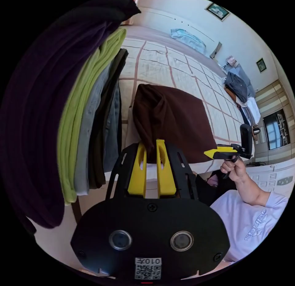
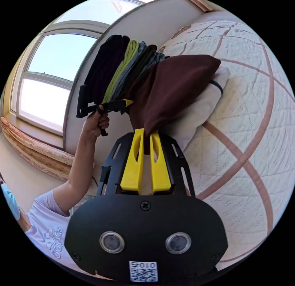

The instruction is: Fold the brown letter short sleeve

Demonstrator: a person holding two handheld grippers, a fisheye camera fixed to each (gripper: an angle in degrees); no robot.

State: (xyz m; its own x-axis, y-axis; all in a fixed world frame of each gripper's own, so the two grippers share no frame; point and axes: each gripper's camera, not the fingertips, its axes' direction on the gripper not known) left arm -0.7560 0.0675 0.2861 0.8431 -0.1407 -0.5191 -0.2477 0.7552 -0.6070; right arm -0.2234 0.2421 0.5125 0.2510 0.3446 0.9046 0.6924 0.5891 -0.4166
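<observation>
Quilted bed (image 1: 159, 64) across the upper centre; stacked folded garments (image 1: 92, 120) at left. Brown short sleeve (image 1: 175, 123), centre frame, lies on the bed near its edge: soft, light, limp, best taken at corners or hem. Left gripper (image 1: 151, 144) and right gripper (image 2: 147, 135) each have fingers closed, pinching a bunched brown corner.

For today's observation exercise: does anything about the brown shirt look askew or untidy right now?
Yes. The brown shirt is bunched into a twisted ridge where the left gripper pinches it, and the right gripper also clamps a gathered corner, so it isn't lying flat on the bed.
</observation>
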